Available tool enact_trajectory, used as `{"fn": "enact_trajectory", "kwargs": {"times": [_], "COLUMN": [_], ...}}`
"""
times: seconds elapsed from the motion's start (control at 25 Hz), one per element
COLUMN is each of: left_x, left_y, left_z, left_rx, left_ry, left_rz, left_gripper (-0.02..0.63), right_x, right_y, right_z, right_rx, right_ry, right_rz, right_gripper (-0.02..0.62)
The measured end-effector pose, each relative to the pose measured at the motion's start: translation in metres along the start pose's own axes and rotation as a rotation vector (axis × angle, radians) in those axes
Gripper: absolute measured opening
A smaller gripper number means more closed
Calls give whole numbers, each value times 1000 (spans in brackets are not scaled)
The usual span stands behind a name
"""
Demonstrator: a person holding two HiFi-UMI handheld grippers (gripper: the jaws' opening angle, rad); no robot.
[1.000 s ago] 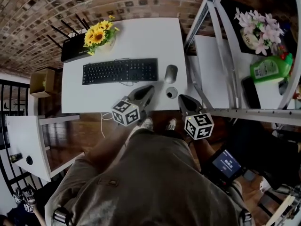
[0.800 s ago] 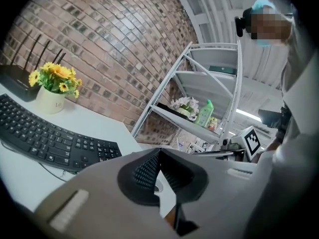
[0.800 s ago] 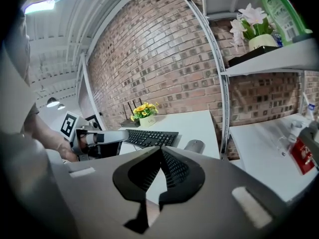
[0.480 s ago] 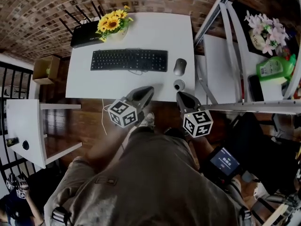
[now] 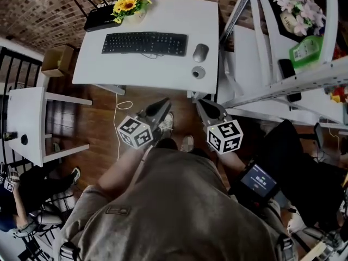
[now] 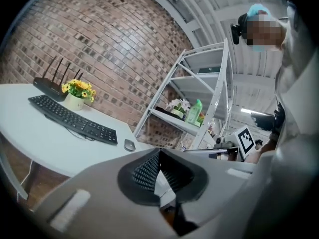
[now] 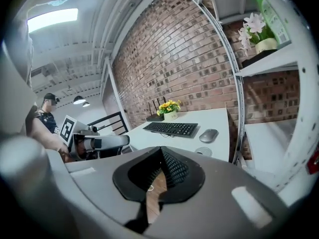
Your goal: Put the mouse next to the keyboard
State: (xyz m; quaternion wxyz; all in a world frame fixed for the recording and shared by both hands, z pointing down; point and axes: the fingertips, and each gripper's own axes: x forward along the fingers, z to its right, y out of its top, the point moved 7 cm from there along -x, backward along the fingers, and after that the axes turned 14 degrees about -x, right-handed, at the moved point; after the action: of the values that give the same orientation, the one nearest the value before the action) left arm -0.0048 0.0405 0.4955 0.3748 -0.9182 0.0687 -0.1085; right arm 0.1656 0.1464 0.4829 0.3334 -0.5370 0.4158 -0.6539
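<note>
On the white table (image 5: pixel 152 72) a black keyboard (image 5: pixel 144 42) lies with a grey mouse (image 5: pixel 200 52) just to its right, a small gap between them. The keyboard (image 7: pixel 172 128) and the mouse (image 7: pixel 208 135) also show in the right gripper view, and again, as keyboard (image 6: pixel 75 121) and mouse (image 6: pixel 129 145), in the left gripper view. My left gripper (image 5: pixel 165 101) and right gripper (image 5: pixel 197 102) hang side by side over the wooden floor, short of the table's near edge. Both are shut with nothing between the jaws.
A small round disc (image 5: pixel 198 72) lies near the mouse. Sunflowers (image 5: pixel 129 3) and a black router (image 5: pixel 98 18) stand behind the keyboard. A metal shelf rack (image 5: pixel 261 64) with a green bottle (image 5: pixel 305 50) stands right. A white side table (image 5: pixel 27 124) is at left. A cable (image 5: pixel 124 105) hangs down.
Both grippers have drawn back from the table's near edge over the floor, and the table now sits farther away in the head view. Mouse and keyboard have not moved.
</note>
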Motion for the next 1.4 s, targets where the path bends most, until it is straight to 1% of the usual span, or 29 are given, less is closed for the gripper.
{"fn": "enact_trajectory", "kwargs": {"times": [0.12, 0.24, 0.36, 0.64, 0.76, 0.92, 1.12, 1.4], "left_x": [-13, -23, -34, -53, -62, -65, -70, -70], "left_y": [-19, -33, -38, -30, -29, -23, -19, -16], "left_z": [16, 29, 37, 39, 36, 31, 26, 25], "left_rx": [3, 16, 23, 61, 68, 78, 79, 81], "left_ry": [19, 18, 14, -5, -14, -31, -42, -51], "left_rz": [20, 23, 18, 0, -8, -7, -10, -17], "left_gripper": [2, 2, 2, 2, 2, 2, 2, 2], "right_x": [-18, -34, -44, -42, -41, -38, -33, -30], "right_y": [-10, -19, -24, -23, -21, -19, -17, -10], "right_z": [-9, -17, -28, -48, -56, -59, -67, -67], "right_rx": [-13, -18, -17, 6, 14, 20, 16, 17], "right_ry": [32, 39, 44, 49, 37, 9, -2, -18], "right_rz": [11, 19, 22, 15, 12, 14, 16, 25], "right_gripper": [11, 11, 11, 11, 11, 10, 9, 9]}}
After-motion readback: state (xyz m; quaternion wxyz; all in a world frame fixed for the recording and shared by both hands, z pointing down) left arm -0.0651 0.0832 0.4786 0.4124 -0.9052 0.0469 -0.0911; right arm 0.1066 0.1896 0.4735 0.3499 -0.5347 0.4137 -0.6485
